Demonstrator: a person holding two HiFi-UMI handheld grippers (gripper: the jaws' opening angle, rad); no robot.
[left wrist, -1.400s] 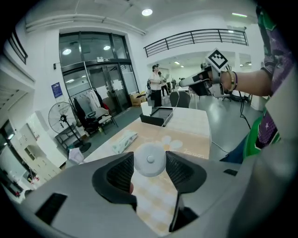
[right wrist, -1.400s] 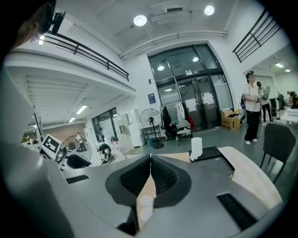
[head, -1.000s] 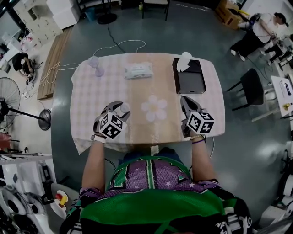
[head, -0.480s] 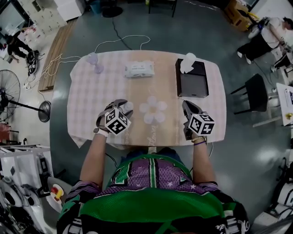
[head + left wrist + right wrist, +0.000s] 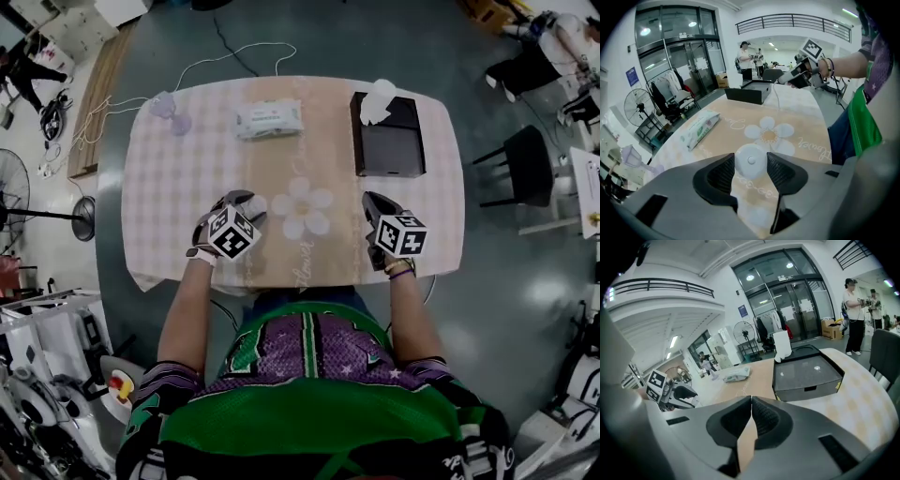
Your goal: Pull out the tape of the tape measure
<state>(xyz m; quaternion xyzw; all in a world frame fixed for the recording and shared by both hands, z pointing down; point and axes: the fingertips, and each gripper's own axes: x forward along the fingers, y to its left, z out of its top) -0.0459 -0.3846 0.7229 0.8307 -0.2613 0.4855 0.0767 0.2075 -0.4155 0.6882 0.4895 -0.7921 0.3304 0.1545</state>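
Two handheld grippers are working over a checked tablecloth [image 5: 178, 187], all places being given from its flower print [image 5: 302, 207]. Item one: the left gripper [image 5: 242, 202], just left of the flower print, is clamping a small round white tape measure [image 5: 751, 161], both pads pressing on its rim; whether the case is touching the cloth cannot be told. Item two: the right gripper [image 5: 751, 414], right of the flower print and apart from it, is showing its jaws pressed together with nothing between them. Item three: a black box [image 5: 387, 142] is lying beyond the flower print to the right, a white tissue [image 5: 377, 101] sticking up at its far end. Item four: a wipes pack [image 5: 268, 119] is lying beyond the flower print, slightly left.
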